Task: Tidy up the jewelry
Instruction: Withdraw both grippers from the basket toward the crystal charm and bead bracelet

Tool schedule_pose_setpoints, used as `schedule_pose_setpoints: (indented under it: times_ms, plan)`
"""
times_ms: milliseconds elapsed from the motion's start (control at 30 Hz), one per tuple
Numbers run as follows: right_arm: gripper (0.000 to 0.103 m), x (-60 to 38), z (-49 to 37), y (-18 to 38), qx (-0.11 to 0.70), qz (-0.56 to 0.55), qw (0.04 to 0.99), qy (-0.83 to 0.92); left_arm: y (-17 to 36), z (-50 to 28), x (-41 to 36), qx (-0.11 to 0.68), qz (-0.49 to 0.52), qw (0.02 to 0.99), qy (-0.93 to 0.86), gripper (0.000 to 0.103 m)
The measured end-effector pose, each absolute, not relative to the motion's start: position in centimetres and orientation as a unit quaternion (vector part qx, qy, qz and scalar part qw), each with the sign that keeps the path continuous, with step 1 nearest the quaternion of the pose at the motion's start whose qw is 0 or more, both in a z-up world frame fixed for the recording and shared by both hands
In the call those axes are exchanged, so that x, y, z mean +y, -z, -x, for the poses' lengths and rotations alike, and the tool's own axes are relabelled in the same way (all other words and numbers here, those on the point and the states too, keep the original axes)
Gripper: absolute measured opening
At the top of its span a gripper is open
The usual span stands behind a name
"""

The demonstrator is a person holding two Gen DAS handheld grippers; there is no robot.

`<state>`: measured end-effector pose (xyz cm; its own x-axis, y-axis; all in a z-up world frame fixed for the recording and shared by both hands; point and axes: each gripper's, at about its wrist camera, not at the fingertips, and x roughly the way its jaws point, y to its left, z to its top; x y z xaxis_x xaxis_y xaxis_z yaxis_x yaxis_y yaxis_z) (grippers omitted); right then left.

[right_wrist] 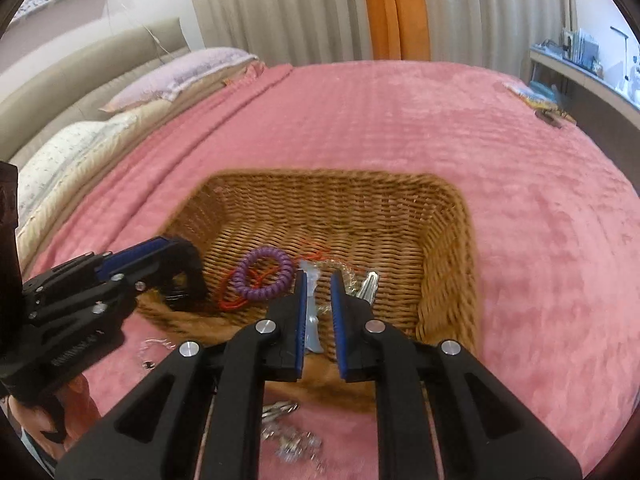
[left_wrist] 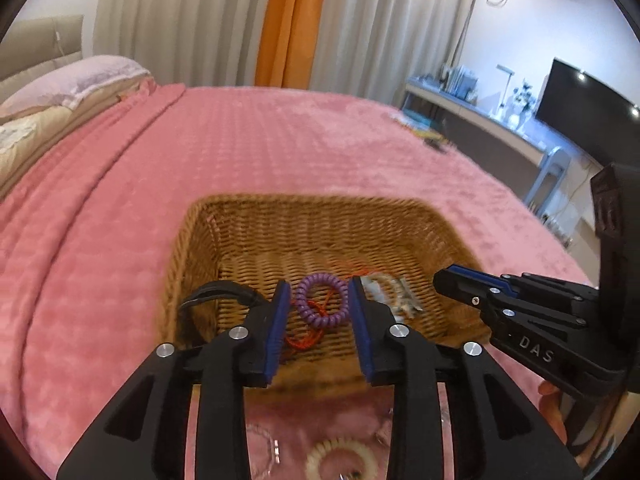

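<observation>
Loose items on bed: a cream spiral hair tie (left_wrist: 340, 458) and clear beaded pieces (right_wrist: 294, 446) lie on the pink blanket (left_wrist: 120, 240) just before the basket's near rim, not yet collected.
Left gripper (left_wrist: 320, 296): jaws apart, nothing between them, poised over the near part of the basket.
Right gripper (right_wrist: 319, 284): jaws parted by a narrow gap, nothing clamped as far as can be judged; a clear item lies below the gap.
Wicker basket (left_wrist: 304, 216): holds a purple spiral hair tie (left_wrist: 322, 300), red cord (left_wrist: 306, 338) and silvery jewellery (right_wrist: 360, 280).
Step in hand, judged: fetching the next loose piece.
Recommended method: draw back, lower squarely, and pinch only one item, avoiding the blanket.
</observation>
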<state>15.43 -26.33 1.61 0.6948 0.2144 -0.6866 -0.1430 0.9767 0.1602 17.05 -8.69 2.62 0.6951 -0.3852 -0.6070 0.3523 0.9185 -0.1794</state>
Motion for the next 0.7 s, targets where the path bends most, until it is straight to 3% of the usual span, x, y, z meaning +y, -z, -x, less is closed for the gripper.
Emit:
schedule_pose_setpoints:
  times_ms: [233, 500, 600, 633, 700]
  plan:
    - [0.011, -24.3, -8.9, -5.0, 0.327, -0.013, 0.94, -0.094, -6.6, -9.6, -6.9, 0.27, 0.017, 0.942, 0.201, 0.041]
    - [0.012, -22.4, -3.0, -7.4, 0.28, 0.025, 0.956, -0.084, -8.4, -4.5, -5.1, 0.236, 0.022, 0.953, 0.189, 0.043]
    - [0.036, -22.1, -1.5, -7.9, 0.27, 0.029, 0.959, -0.082, -8.4, -3.3, -4.5, 0.232, 0.026, 0.955, 0.185, 0.044]
    - [0.049, -22.1, -0.9, -8.0, 0.264, 0.031, 0.961, -0.079, -8.3, -3.0, -4.4, 0.231, 0.027, 0.955, 0.185, 0.046]
    - [0.051, -21.8, 0.1, -8.1, 0.251, 0.037, 0.964, -0.076, -8.2, -2.5, -4.0, 0.23, 0.028, 0.955, 0.182, 0.047]
